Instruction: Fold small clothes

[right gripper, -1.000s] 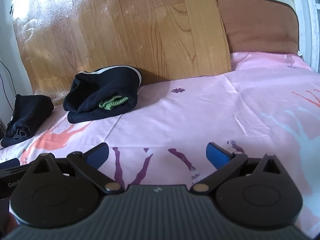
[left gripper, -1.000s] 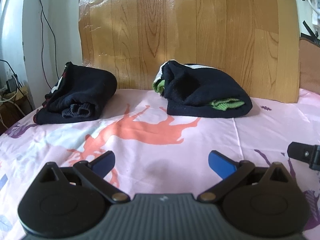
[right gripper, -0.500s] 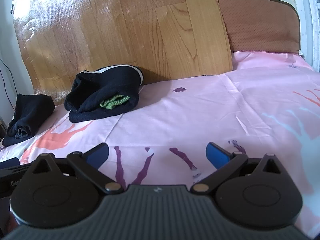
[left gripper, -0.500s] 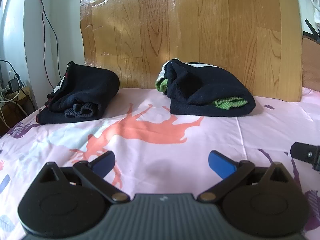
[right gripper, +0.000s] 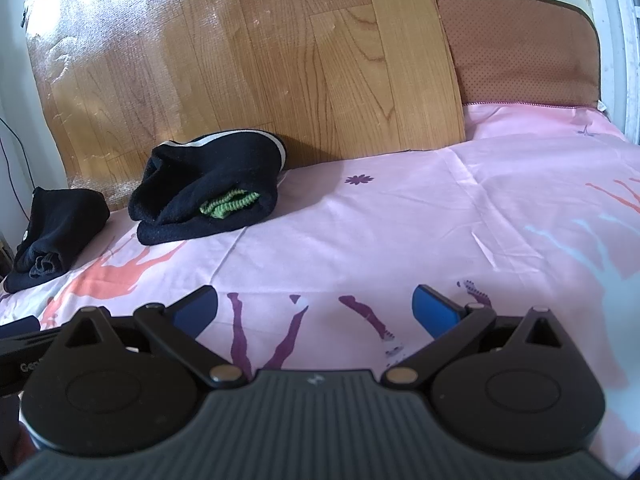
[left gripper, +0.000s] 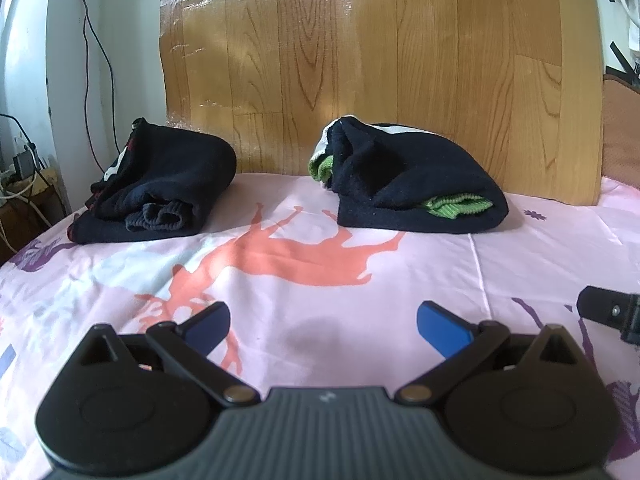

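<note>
Left tool (left gripper: 323, 322): jaws spread wide, blue pads apart, nothing between them; it hangs low over the pink printed bed sheet (left gripper: 420, 264), above an orange animal print (left gripper: 296, 256); a black part of the other tool shows at the right edge of the left wrist view.

Right tool (right gripper: 316, 308): jaws likewise spread wide and empty; it sits low over the same sheet, above purple leg-shaped prints (right gripper: 288, 340); a black part of the left tool shows at the lower left edge of the right wrist view.

Task items: two folded dark garments lie on the sheet at the far side, well apart from both tools; neither is touched. The right-hand folded garment (left gripper: 416, 184) is black with a green ribbed cuff (left gripper: 456, 205) showing at its front opening and a white edge on top; its back lies against or just beside the wooden board (left gripper: 360, 60). The left-hand folded garment (left gripper: 160, 192) is black with a dark ribbed cuff at the front and red and white marks on its left side; it lies near the left edge of the bed, apart from the first.

Surroundings: the wooden board stands upright behind the bed; a brown cushion (right gripper: 520, 48) stands to its right; black cables (left gripper: 92, 60) run down the white wall at the left.
</note>
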{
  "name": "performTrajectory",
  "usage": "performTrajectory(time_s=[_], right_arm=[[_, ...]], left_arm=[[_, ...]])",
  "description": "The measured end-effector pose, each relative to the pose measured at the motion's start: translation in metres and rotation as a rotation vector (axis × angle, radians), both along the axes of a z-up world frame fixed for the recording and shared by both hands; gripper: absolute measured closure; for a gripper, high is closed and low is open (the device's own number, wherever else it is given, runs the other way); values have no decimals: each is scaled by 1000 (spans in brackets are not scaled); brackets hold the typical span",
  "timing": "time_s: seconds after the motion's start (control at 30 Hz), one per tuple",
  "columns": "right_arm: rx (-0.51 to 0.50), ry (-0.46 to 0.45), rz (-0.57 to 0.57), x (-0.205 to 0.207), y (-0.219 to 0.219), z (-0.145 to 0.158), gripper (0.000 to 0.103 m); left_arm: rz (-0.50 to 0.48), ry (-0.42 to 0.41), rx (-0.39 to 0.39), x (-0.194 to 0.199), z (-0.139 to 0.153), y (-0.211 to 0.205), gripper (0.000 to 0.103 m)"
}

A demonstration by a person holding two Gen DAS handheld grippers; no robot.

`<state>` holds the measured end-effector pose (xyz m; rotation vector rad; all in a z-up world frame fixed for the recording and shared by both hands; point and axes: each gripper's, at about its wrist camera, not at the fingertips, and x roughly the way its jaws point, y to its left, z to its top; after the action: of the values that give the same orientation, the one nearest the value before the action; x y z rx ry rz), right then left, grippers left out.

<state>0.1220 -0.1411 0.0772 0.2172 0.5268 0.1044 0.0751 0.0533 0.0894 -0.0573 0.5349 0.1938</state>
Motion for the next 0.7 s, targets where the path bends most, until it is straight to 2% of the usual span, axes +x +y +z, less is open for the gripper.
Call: performTrajectory(time_s=[0.7], right_arm=[[1, 0, 5, 1, -1, 0, 0]], left_arm=[[-16, -22, 43, -2, 2, -8, 0]])
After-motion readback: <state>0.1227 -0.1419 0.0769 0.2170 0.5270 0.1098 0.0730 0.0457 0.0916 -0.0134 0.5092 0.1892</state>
